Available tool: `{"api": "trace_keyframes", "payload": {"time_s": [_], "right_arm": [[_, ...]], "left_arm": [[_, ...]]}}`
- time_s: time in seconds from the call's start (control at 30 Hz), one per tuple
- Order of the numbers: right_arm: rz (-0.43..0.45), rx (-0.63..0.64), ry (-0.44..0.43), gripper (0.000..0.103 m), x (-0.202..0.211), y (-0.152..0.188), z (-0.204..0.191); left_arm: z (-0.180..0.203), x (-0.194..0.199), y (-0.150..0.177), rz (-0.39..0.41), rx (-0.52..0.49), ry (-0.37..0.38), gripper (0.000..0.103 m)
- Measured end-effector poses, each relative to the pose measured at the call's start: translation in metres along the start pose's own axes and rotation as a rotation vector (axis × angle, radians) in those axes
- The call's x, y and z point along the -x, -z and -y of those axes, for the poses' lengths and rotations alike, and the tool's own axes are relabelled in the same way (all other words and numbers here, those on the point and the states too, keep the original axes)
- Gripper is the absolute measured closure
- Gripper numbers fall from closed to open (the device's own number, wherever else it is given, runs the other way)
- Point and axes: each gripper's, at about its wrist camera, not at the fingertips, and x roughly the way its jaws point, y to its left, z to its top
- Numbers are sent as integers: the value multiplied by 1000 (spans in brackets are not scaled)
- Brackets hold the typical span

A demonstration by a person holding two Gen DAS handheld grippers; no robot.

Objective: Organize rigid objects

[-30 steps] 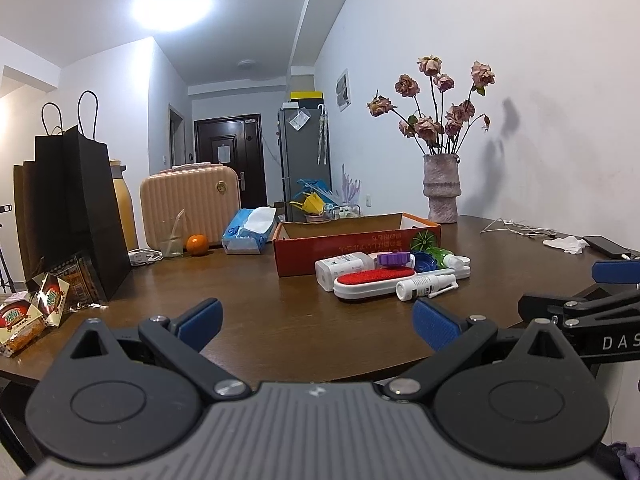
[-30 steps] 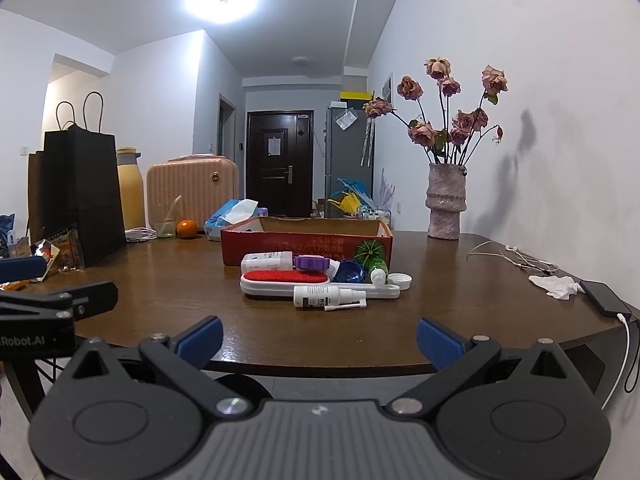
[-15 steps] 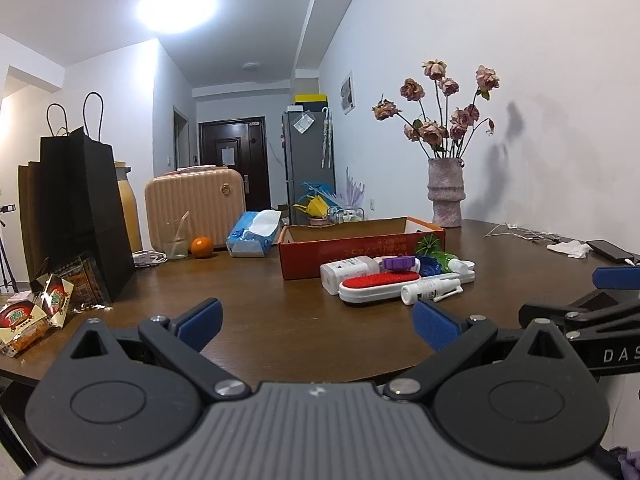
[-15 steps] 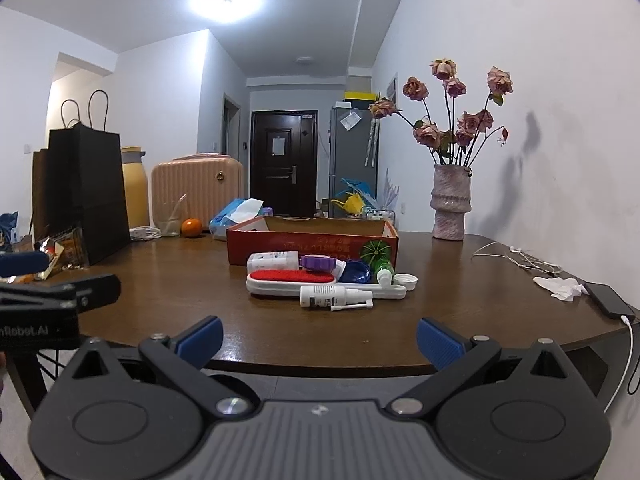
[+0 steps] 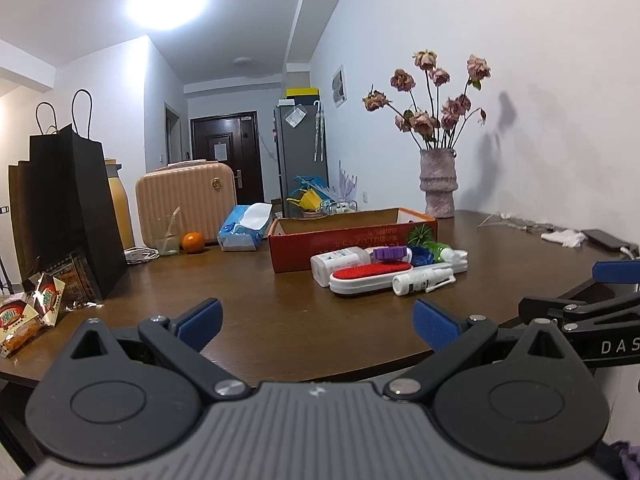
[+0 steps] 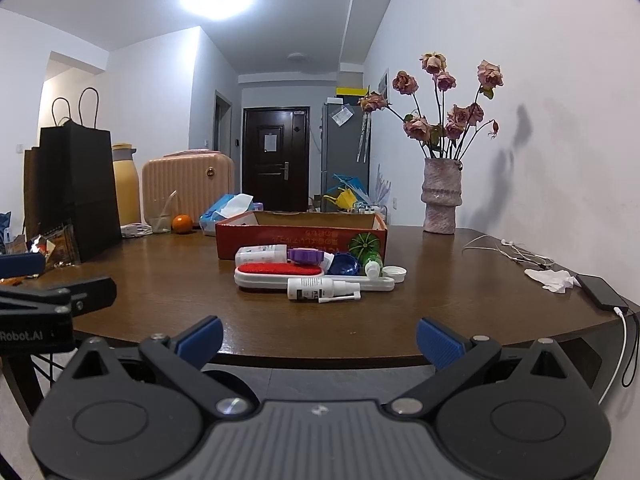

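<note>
The round, glossy brown wooden desk (image 6: 460, 300) carries everything. On it sits an open red cardboard box (image 6: 300, 236), shallow and rectangular, probably the place meant for the loose items, since they lie heaped just in front of its near wall. Largest in that heap is a long white plastic lint brush (image 6: 280, 274) with a red fuzzy pad; touching it at the front lies a white cylindrical spray bottle (image 6: 316, 289) on its side. Behind are a purple ridged cap (image 6: 306, 255) and a green bottle (image 6: 370, 259). Left gripper (image 5: 316, 324) and right gripper (image 6: 318, 338) hover at the near edge, both spread wide and empty, well apart from the heap.
</note>
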Motion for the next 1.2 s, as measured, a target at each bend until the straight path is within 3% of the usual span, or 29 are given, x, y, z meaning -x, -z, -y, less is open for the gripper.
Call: {"api": "trace_keyframes", "payload": {"time_s": [0.2,0.47,0.6,0.73,0.87,1.1,1.2], "right_arm": [[-14,17,23,0,-20,4,-3],[-56,15,29,0,-55,5,7],[-62,-8,20,0,-75,1,16],[-52,-42,-30,0,-102,-3,31],[-129,-39,-68,0,-133,-12,45],[-157,51,-167,0,-171,-33,59],[-179,112,-192,5,-193,-41,57]], "left_arm": [[2,-15,1,16,-23,-35,0],[6,-57,6,-75,9,-13,0],[3,-78,6,-57,49,10,0],[5,-108,-2,-109,43,41,0],[7,-143,-9,-173,69,91,0],[19,-196,-23,-217,60,62,0],[23,-215,-28,-231,38,45,0]]}}
